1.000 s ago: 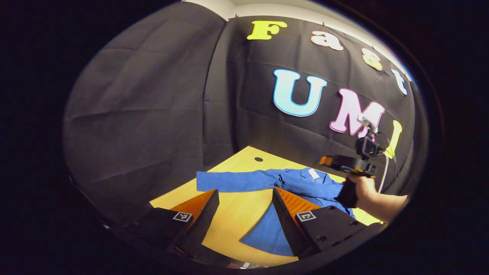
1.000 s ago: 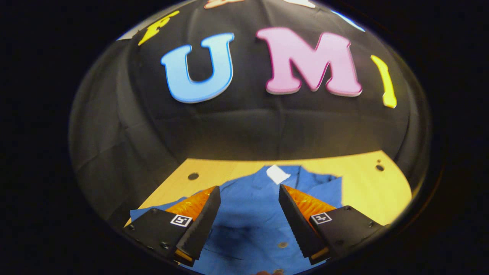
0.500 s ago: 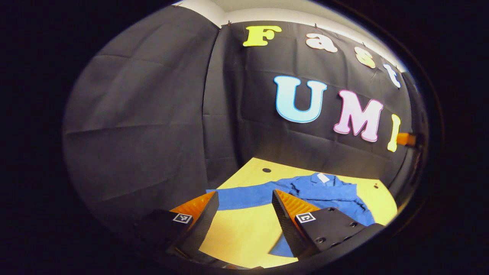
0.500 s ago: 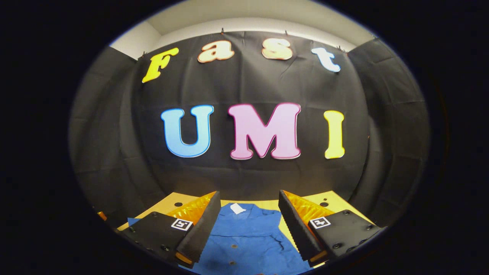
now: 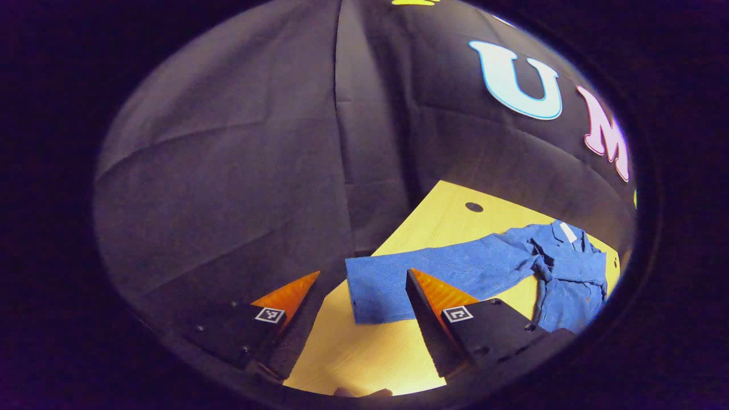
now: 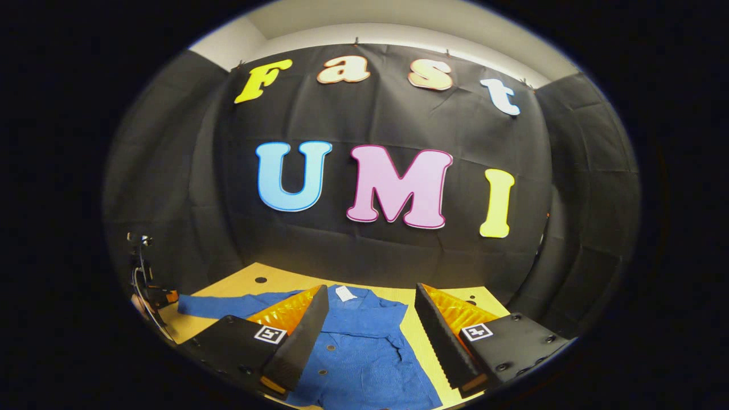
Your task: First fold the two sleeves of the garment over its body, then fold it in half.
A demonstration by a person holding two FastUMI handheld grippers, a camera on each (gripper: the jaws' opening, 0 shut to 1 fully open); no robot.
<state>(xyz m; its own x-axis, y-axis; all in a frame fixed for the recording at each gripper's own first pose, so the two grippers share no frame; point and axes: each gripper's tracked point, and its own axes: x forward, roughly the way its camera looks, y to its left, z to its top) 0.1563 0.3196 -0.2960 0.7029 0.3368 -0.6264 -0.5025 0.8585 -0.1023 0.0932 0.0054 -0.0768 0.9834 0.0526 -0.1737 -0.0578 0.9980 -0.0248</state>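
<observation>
Blue garment (image 6: pixel 364 353) lies flat on the wooden table (image 5: pixel 364 347), one sleeve (image 5: pixel 433 273) stretched out | left gripper (image 5: pixel 361 319) and right gripper (image 6: pixel 370 336) both gape, empty | we judge it soft, light; pinch the cuff.

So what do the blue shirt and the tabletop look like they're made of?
Blue shirt: looks like woven cloth, matte, probably cotton or a blend; it wrinkles softly, lies limp, and its outstretched sleeve shows a fine weave. Small round buttons run down the front.
Tabletop: pale yellow wood or wood-look laminate, smooth with a faint straight grain; which one is unclear.
</observation>
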